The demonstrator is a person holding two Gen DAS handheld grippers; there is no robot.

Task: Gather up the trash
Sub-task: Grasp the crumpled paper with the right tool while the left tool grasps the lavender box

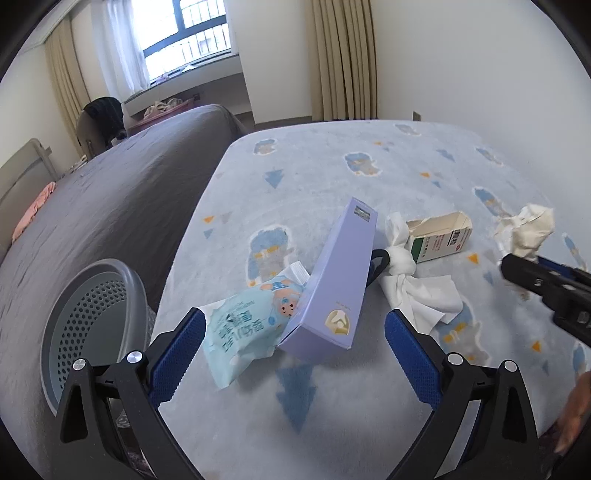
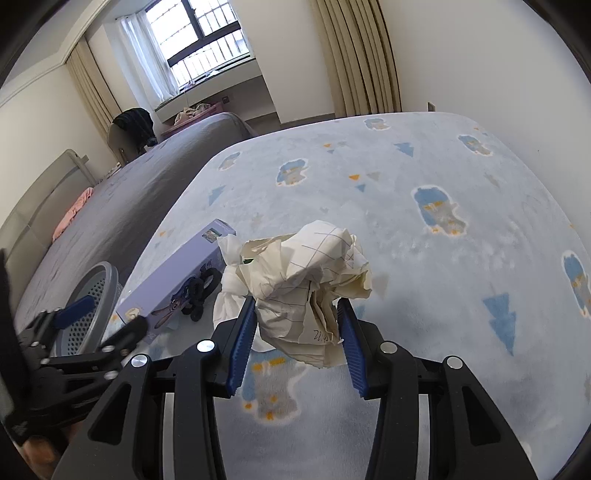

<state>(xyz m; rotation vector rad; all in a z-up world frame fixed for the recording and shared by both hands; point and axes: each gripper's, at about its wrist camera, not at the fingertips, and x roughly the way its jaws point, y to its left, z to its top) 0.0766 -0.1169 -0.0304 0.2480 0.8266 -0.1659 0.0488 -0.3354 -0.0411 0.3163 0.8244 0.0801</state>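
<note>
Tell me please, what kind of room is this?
Most likely a bedroom in a home. A bed with a grey cover stands beside a blue patterned blanket, and beige curtains hang by the window.

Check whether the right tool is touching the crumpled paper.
Touching. The right wrist view shows the right tool with both blue pads pressed against the crumpled paper, lifted clear of the blue blanket.
</note>
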